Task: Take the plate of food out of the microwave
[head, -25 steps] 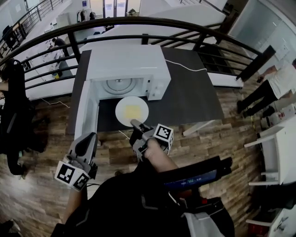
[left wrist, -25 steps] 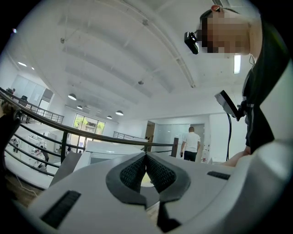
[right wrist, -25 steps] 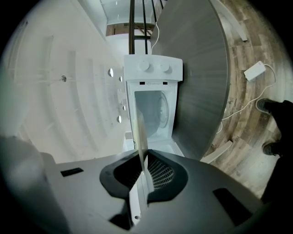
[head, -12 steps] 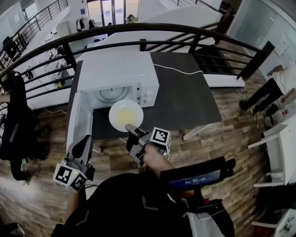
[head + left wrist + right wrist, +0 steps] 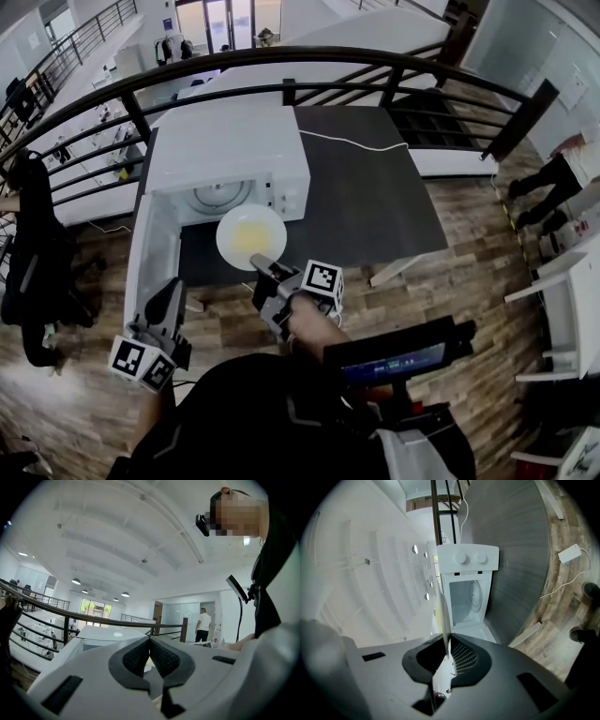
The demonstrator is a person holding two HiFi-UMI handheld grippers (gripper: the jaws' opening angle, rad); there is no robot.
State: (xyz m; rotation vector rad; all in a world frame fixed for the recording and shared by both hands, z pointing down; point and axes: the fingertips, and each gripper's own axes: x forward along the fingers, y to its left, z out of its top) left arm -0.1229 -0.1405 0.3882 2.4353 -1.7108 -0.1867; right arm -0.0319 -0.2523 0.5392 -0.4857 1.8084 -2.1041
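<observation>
Since the earlier frame, the round white plate of yellow food has stayed just outside the white microwave, its rim pinched by the right gripper. Withdrawal looks complete; next, lower it level onto the dark grey table. Only the left gripper view shows the left gripper pressed together, empty.

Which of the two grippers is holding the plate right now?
The right gripper: its jaws pinch the near rim of the plate. The left gripper is shut with nothing in it, well away from the plate.
</observation>
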